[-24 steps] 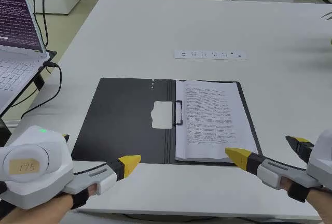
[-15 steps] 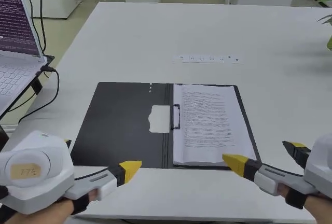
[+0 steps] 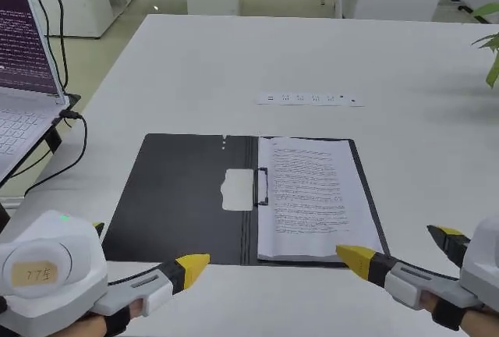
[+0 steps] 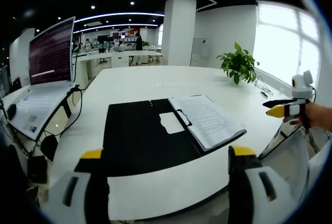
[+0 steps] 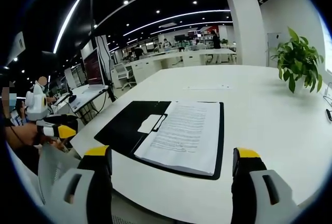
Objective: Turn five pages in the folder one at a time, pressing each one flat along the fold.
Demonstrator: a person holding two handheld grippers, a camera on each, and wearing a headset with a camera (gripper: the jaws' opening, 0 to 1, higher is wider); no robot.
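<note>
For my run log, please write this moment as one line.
folder: open flat on table | pages: stacked right, none lifted | left gripper: open, short of folder | right gripper: open, short of folder

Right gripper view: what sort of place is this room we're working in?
Probably an open-plan office or lab: rows of desks with monitors in the background, a laptop beside the white worktable, and a potted plant.

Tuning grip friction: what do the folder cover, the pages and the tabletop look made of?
Folder cover: black and matte, probably plastic or coated board; it lies flat with little glare.
Pages: plain white paper with printed text, in a thin stack.
Tabletop: white and smooth, probably laminate; soft light reflections suggest a satin finish.
</note>
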